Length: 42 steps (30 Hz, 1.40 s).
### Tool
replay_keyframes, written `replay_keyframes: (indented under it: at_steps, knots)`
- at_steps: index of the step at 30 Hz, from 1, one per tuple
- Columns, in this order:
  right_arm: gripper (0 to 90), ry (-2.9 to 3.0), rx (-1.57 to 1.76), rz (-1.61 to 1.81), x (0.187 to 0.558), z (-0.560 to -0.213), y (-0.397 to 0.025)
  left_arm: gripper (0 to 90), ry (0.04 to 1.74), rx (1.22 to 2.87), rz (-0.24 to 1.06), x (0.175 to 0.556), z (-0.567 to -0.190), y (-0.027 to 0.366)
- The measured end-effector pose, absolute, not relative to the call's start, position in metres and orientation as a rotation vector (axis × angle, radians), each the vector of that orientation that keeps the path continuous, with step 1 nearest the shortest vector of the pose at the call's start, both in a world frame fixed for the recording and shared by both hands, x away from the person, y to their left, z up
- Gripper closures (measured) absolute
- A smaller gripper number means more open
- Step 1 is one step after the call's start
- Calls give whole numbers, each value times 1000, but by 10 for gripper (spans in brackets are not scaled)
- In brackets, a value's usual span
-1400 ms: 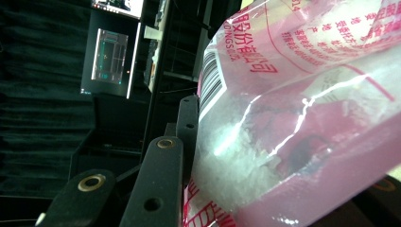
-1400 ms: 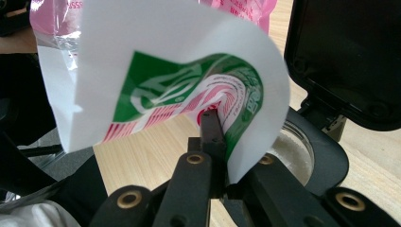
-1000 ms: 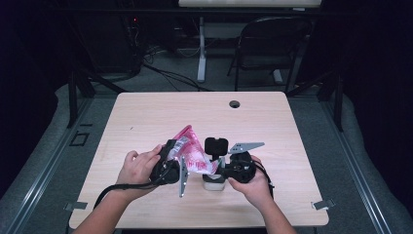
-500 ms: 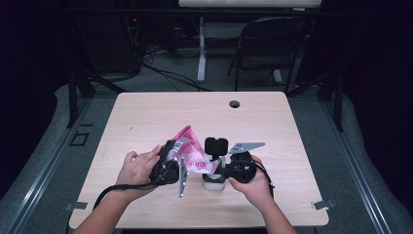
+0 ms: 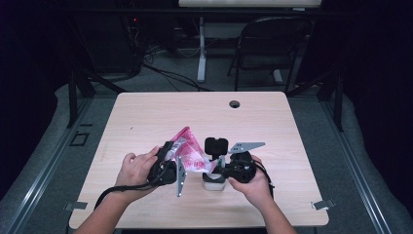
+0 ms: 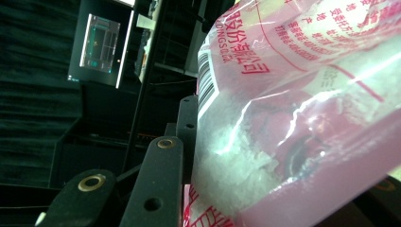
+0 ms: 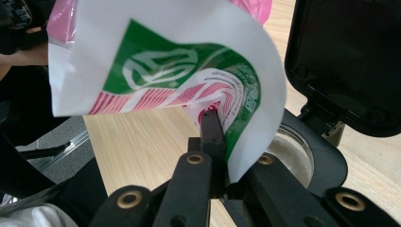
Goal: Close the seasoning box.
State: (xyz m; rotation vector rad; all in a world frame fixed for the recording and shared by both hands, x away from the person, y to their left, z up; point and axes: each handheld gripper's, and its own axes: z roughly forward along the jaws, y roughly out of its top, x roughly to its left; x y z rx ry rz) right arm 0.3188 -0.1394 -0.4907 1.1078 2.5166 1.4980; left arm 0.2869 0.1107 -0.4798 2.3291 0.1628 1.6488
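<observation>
A pink plastic bag (image 5: 189, 152) of white granules hangs just above the table, held between both grippers. My left gripper (image 5: 171, 155) is shut on its left side; in the left gripper view the bag (image 6: 293, 94) bulges over the jaws, with white crystals inside. My right gripper (image 5: 217, 168) is shut on the bag's lower right corner, a white flap printed green and red (image 7: 189, 71). Under that corner stands a small round container (image 5: 213, 183) with its black lid (image 5: 215, 145) flipped up. In the right gripper view, white granules lie inside the container's rim (image 7: 295, 151).
The light wooden table (image 5: 282, 131) has a cable hole (image 5: 234, 104) near its far edge. A folding chair (image 5: 272, 44) and cables stand on the floor behind. Both hands are near the table's front edge.
</observation>
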Motion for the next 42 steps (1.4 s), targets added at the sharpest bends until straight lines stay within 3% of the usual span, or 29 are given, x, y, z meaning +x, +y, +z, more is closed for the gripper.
replay_keyframes:
  at_steps: [42]
  knots:
    - [898, 2497, 1081, 1504, 319, -486, -135, 756, 379, 2329, 1486, 282, -521, 127]
